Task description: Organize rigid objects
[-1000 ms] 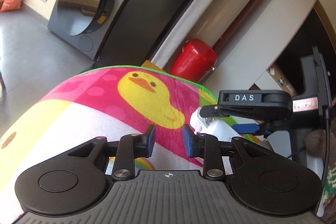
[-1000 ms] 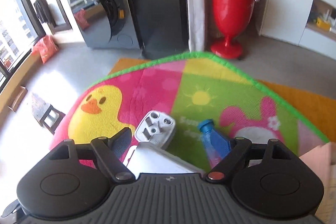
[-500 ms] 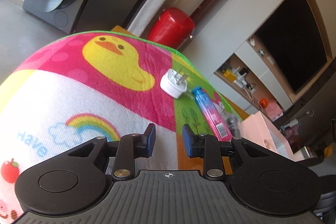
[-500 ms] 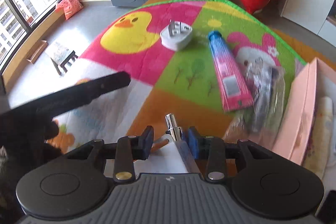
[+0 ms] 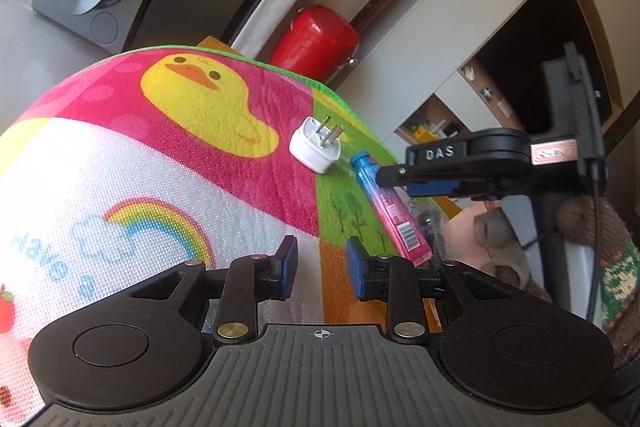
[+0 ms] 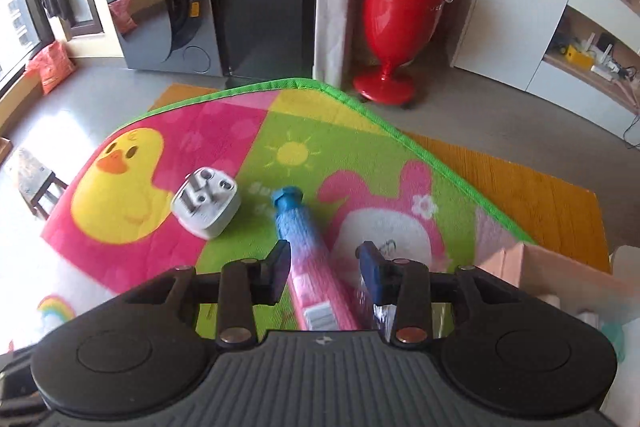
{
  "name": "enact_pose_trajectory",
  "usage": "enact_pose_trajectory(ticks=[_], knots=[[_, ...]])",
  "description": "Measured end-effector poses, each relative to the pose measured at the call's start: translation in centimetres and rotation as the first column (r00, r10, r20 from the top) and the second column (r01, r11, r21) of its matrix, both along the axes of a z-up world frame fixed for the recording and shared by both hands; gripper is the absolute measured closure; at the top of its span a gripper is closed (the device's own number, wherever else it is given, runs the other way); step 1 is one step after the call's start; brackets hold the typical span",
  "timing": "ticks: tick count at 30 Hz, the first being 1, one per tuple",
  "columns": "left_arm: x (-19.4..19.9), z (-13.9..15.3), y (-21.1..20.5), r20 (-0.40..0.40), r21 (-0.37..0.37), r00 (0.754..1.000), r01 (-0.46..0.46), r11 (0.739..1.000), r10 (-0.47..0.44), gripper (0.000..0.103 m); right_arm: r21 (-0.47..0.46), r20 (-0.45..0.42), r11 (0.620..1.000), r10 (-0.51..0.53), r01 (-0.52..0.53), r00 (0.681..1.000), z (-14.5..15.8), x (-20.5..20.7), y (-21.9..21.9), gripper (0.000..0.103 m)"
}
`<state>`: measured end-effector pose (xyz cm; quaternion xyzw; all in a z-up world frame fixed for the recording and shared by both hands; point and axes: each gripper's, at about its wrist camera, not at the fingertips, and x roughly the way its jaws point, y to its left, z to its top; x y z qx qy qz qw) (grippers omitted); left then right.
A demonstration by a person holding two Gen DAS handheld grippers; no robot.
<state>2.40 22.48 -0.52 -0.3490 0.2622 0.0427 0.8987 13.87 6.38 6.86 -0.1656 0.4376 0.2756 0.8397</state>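
On the colourful play mat [image 6: 224, 131] lie a white plug adapter [image 6: 206, 203] and a blue-capped pink tube [image 6: 298, 235]. My right gripper [image 6: 324, 265] hovers just over the tube, which runs beneath the gap between its jaws; the pads do not press on it, so it stands open. In the left wrist view the right gripper [image 5: 386, 181] hangs above the tube [image 5: 386, 205], right of the plug [image 5: 316, 147]. My left gripper [image 5: 322, 265] is low over the mat [image 5: 120, 163], narrowly open and empty.
A pink box [image 6: 560, 267] stands at the mat's right edge, with a clear plastic packet [image 5: 432, 223] beside the tube. A red pedestal bin [image 6: 400, 19], a washing machine [image 6: 160, 7] and shelves stand beyond the mat. A knitted sleeve [image 5: 616, 267] is at the right.
The right gripper's jaws went from wide to narrow, and the metal-tipped item between them half a second ago is gone. It now sits forward over the tube, back in the left view.
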Motion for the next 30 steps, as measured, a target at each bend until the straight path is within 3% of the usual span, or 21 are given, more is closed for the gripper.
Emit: enact_pose_trajectory(ticks=[2, 5, 7, 9, 12, 17, 21, 23, 28, 30], knots=[[-0.1, 0.1, 0.1, 0.005, -0.003, 1.000, -0.010, 1.000, 0.010, 0.074, 0.019, -0.020, 1.000, -0.015, 0.015, 1.000, -0.5, 1.0, 1.2, 0.065], [-0.4, 0.2, 0.3, 0.017, -0.003, 0.999, -0.033, 0.999, 0.033, 0.074, 0.147, -0.104, 0.988, -0.023, 0.039, 0.994, 0.1, 1.8, 1.9, 0.060], [-0.6, 0.2, 0.6, 0.022, -0.008, 0.998, -0.056, 0.998, 0.057, 0.074, 0.199, -0.132, 0.979, -0.020, 0.046, 0.991, 0.1, 1.8, 2.8, 0.040], [-0.9, 0.1, 1.0, 0.025, -0.021, 0.996, -0.082, 0.996, 0.082, 0.074, 0.180, -0.116, 0.983, -0.009, 0.030, 0.993, -0.4, 1.7, 4.4, 0.033], [-1.1, 0.1, 1.6, 0.023, -0.041, 0.994, -0.107, 0.993, 0.108, 0.074, 0.166, -0.053, 0.986, 0.005, 0.004, 0.999, -0.5, 1.3, 6.4, 0.033], [-1.2, 0.1, 1.5, 0.020, -0.045, 0.994, -0.102, 0.994, 0.103, 0.074, 0.235, -0.063, 0.970, 0.078, -0.062, 0.995, 0.5, 0.3, 7.5, 0.033], [-1.1, 0.1, 1.3, 0.016, -0.036, 0.995, -0.097, 0.995, 0.097, 0.074, 0.134, -0.022, 0.984, 0.120, -0.116, 0.993, -0.1, -0.3, 9.6, 0.033], [-1.1, 0.0, 1.4, 0.014, -0.040, 0.995, -0.100, 0.994, 0.100, 0.074, 0.111, -0.018, 0.987, 0.118, -0.115, 0.993, -0.5, -0.1, 10.0, 0.037], [-1.1, 0.1, 1.4, 0.019, -0.050, 0.996, -0.091, 0.995, 0.092, 0.074, 0.160, -0.075, 0.974, 0.174, -0.160, 0.982, 0.2, -0.2, 8.4, 0.078], [-1.1, 0.1, 1.4, 0.024, -0.053, 0.996, -0.086, 0.995, 0.088, 0.074, 0.142, -0.074, 0.970, 0.210, -0.198, 0.975, 0.4, -0.9, 7.5, 0.083]])
